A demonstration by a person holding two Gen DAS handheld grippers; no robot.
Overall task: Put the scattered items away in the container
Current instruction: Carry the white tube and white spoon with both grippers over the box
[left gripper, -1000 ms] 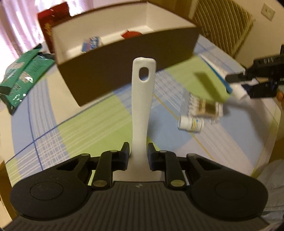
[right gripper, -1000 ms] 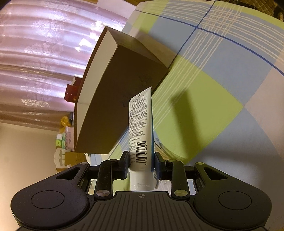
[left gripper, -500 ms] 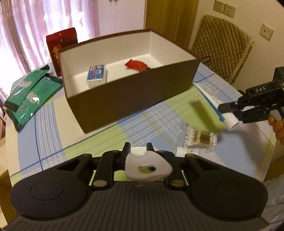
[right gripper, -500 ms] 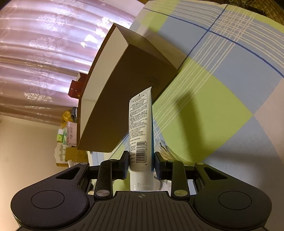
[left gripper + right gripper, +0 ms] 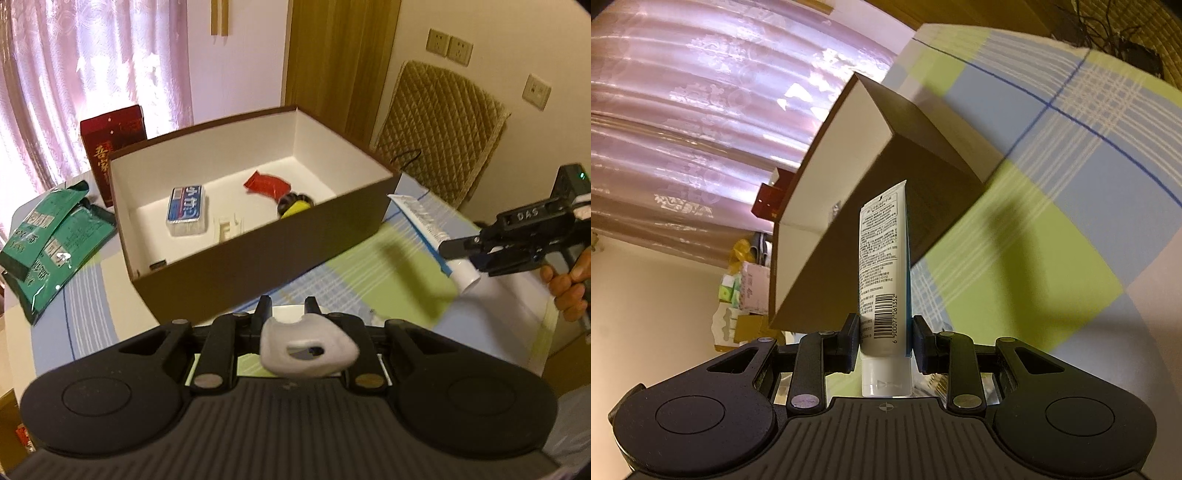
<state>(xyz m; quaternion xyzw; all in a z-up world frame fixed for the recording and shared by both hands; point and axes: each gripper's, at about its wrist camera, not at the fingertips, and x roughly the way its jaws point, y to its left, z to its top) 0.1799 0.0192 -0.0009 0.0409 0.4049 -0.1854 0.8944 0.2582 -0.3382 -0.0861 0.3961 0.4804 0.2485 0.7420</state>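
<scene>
White plastic spatula handle (image 5: pixel 308 349) is pinched in my left gripper (image 5: pixel 286 308), near me. At 3 o'clock my right gripper (image 5: pixel 465 254) clamps the white squeeze tube (image 5: pixel 883 280); its barcode reads 6 900077 061352. I should raise both above the brown cardboard box's (image 5: pixel 258 254) rim at 12 o'clock before releasing.

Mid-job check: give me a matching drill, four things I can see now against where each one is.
Things:
1. white tube
2. white handle
3. red packet
4. green bags

Places:
A. on the table, left of the box
B. in the left gripper
C. inside the box
D. in the right gripper

Pairs: 1-D, 2-B, 3-C, 4-A
</scene>
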